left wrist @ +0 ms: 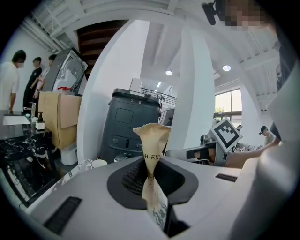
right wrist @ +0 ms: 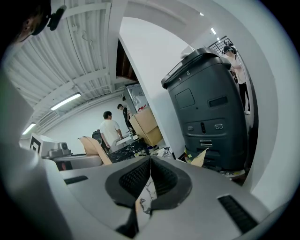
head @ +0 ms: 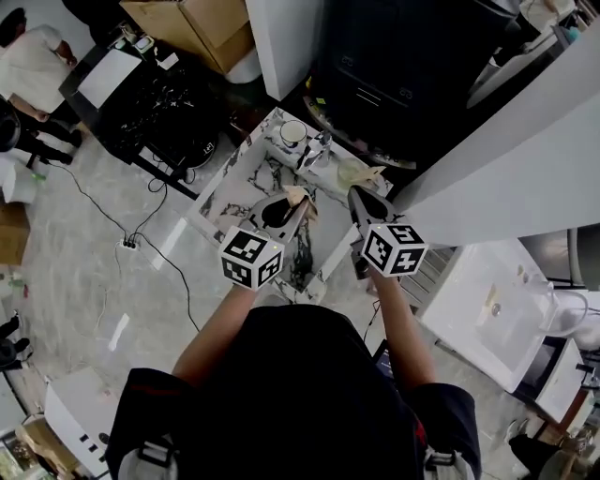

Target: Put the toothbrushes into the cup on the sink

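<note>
Nearest the head camera is the person's black top (head: 309, 394), with both bare forearms reaching away from it over a marble sink top (head: 239, 187).

The left gripper (head: 300, 203) is held over the middle of the sink top. Its jaws are closed narrowly on a tan paper packet (left wrist: 151, 140). The packet stands upright between the pads, its crimped top flaring above them and its lower end hanging through the gap. It may be a wrapped toothbrush, but nothing inside the paper shows.

The right gripper (head: 357, 195) is level with the left one and just to its right, apart from it. In its own view, the right gripper (right wrist: 150, 161) has its jaws pressed fully together with nothing between them. Only the marble below shows through the slot behind the pads.

A white cup (head: 293, 133) stands upright at the far edge of the sink top, well beyond both grippers and with no packet in it. A second packet (head: 361, 173) lies flat on the marble toward the far right, just past the tip of the right gripper.

Beyond the sink stands a dark grey machine (right wrist: 206, 108). A cardboard box (head: 192, 28) sits further left, and people (right wrist: 111, 131) stand by a black table in the far left of the room.
</note>
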A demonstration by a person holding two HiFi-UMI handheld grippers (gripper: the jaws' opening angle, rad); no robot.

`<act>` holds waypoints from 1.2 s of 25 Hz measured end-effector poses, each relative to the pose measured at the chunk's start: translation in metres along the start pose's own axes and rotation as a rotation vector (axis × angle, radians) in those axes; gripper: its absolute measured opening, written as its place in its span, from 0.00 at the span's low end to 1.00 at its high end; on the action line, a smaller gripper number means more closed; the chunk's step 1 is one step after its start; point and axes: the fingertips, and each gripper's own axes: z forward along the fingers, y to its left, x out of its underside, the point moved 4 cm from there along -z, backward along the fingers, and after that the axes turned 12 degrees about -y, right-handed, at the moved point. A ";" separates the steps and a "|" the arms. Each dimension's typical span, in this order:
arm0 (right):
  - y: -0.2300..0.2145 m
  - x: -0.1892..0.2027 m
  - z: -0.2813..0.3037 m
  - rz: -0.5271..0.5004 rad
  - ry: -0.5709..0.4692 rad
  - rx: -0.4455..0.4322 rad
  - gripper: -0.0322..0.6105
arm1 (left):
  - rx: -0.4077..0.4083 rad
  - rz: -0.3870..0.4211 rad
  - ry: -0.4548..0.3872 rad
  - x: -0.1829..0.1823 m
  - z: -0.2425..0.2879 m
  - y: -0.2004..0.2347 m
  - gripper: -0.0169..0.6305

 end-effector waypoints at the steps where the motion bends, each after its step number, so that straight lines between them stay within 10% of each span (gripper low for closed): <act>1: 0.001 0.002 0.002 -0.007 0.008 -0.011 0.11 | -0.015 -0.004 -0.008 -0.001 -0.002 0.003 0.10; 15: 0.027 0.009 0.032 -0.030 0.053 -0.082 0.11 | -0.094 -0.018 -0.020 -0.007 -0.023 0.034 0.10; 30: 0.064 0.023 0.080 -0.006 0.047 0.038 0.11 | 0.021 -0.042 0.017 -0.016 -0.030 0.108 0.10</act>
